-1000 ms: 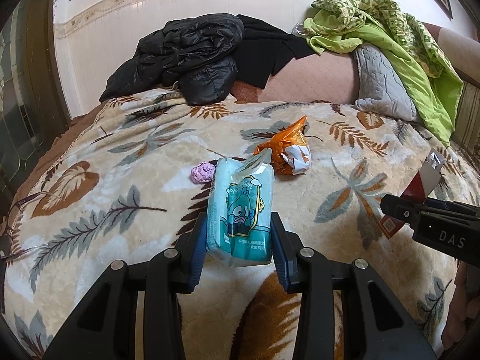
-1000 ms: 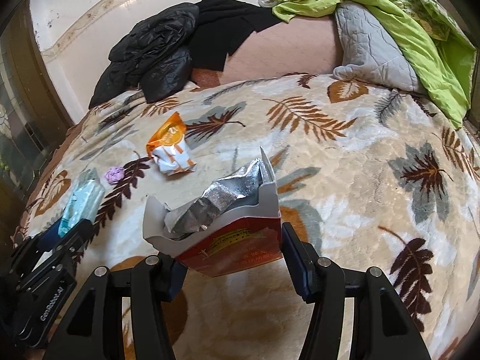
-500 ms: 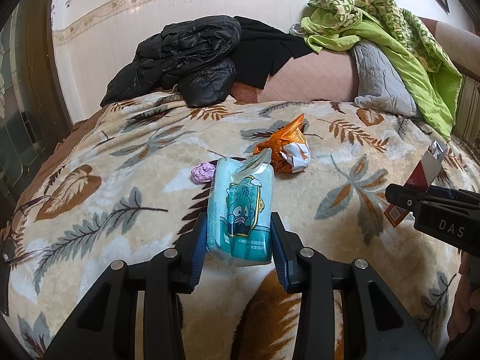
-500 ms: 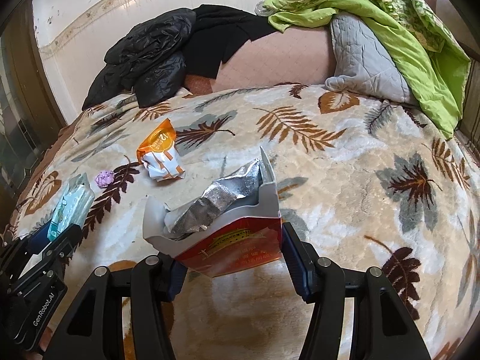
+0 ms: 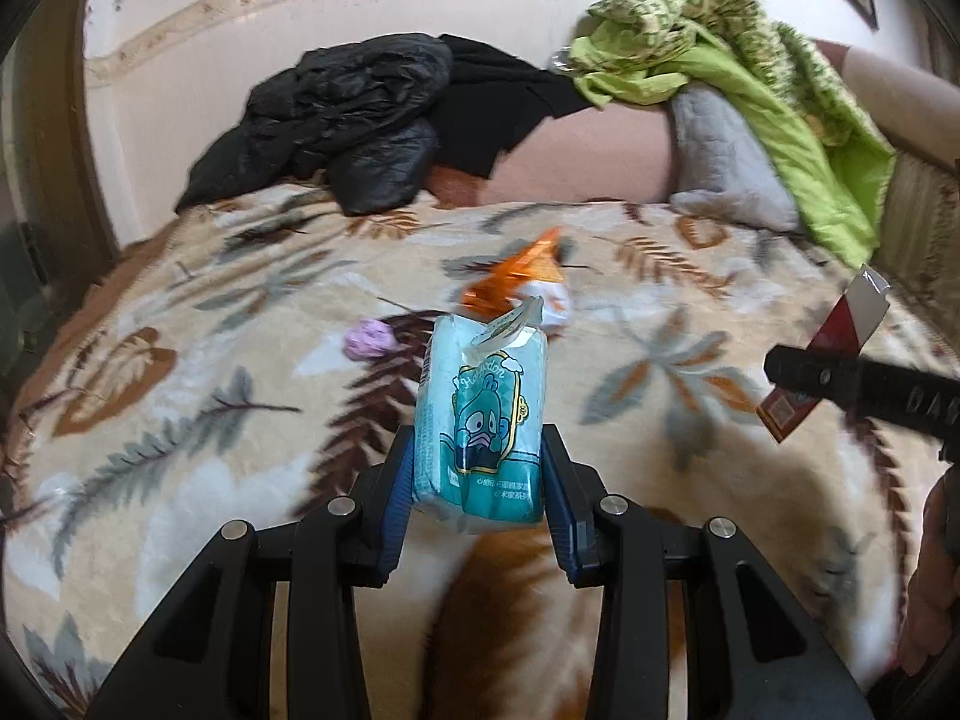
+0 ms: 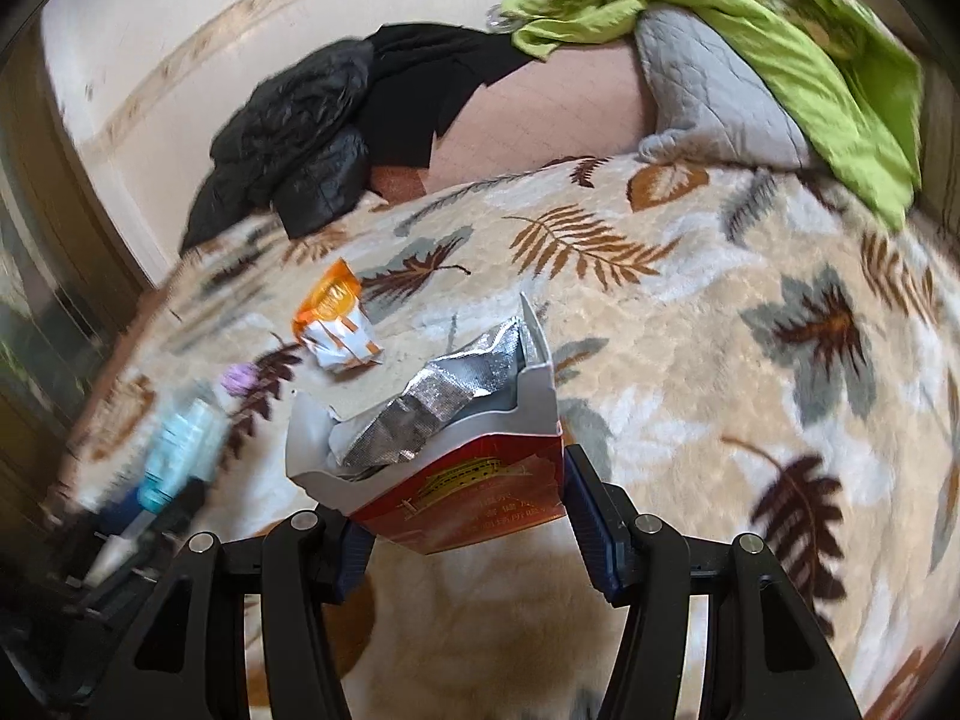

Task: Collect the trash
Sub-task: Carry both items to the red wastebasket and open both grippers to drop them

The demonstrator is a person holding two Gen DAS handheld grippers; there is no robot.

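Holding two finds: left gripper (image 5: pixel 477 480) clamped on tissue pack (image 5: pixel 480 420), right gripper (image 6: pixel 462 510) clamped on torn red carton (image 6: pixel 444 456). Orange wrapper (image 5: pixel 522 282) seen upper centre beyond pack, long axis slanted, judged nearer left gripper; purple wad (image 5: pixel 369 341) beside.
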